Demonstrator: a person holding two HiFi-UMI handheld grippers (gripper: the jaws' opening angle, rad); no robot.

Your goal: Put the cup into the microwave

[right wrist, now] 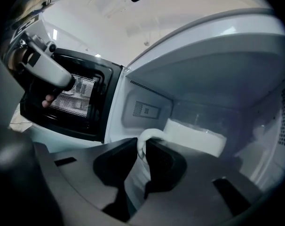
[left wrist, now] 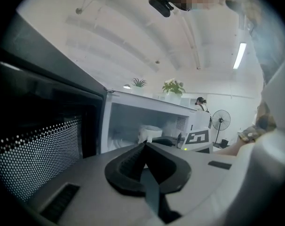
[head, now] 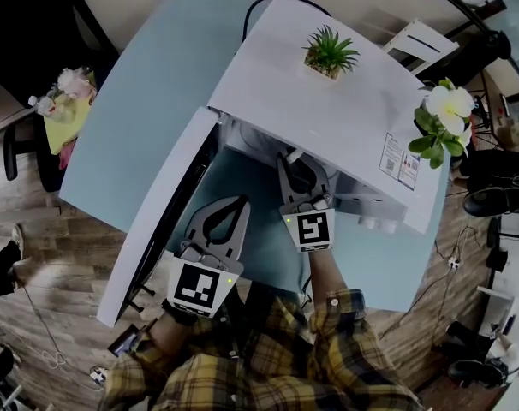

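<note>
The white microwave [head: 328, 101] stands on a light blue table [head: 140, 101] with its door [head: 161, 221] swung open to the left. My right gripper [head: 294, 165] reaches into the cavity. In the right gripper view its jaws [right wrist: 141, 147] pinch the curved handle of the white cup [right wrist: 194, 138], which is inside the cavity, low near its floor. The left gripper view shows the same cup [left wrist: 149, 133] inside the microwave [left wrist: 147, 109]. My left gripper [head: 242, 200] stays outside, in front of the open door, its jaws [left wrist: 143, 146] shut with nothing between them.
A small potted plant [head: 330, 51] and a pot of white flowers [head: 444, 114] stand on the microwave's top. The door's dark mesh window [left wrist: 39, 140] is close on the left gripper's left. A fan [left wrist: 221, 121] and a person [left wrist: 200, 102] are far behind.
</note>
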